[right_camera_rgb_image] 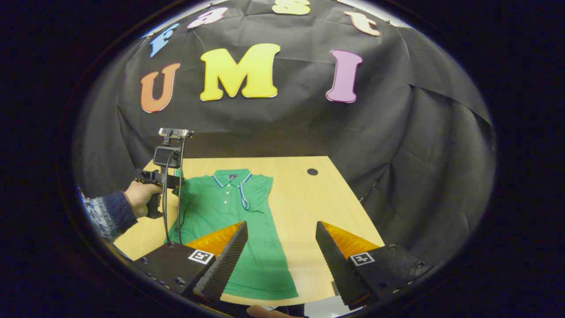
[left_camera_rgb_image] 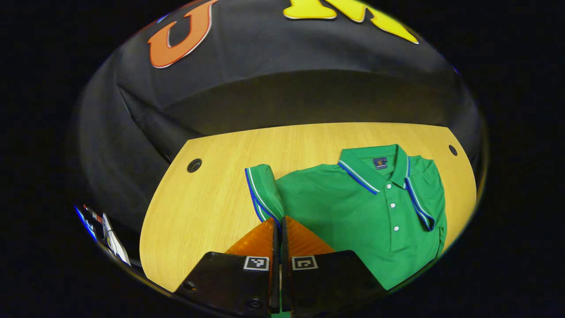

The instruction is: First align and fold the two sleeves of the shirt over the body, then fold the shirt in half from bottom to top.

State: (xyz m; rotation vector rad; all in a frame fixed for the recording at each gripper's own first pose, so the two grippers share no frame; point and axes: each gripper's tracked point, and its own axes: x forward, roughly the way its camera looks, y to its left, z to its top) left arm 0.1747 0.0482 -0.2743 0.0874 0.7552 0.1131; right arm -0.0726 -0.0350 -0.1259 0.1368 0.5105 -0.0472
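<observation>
Step in hand: first stage, sleeve folding. My left claw has its fingers pressed together on the edge of the left sleeve, which stands lifted off the bench with its striped cuff upright.
Other sleeve: in the left gripper view the right sleeve already lies folded over the body, cuff beside the button placket.
Shirt position: green polo shirt flat on the bench, collar toward the booth wall, hem toward me.
Right claw: right claw spread wide, pinching nothing, held above the hem end of the shirt and the bare bench just beside it.
Hand pose: in the right gripper view a hand in a patterned sleeve grips the left gripper's handle at the shirt's left shoulder, camera mast upright.
Next move, my judgement: carry the pinched sleeve across onto the chest, lay it level with the folded one, then let go. Bottom-to-top fold not yet begun.
Risk: dragging the shoulder and skewing the body.
</observation>
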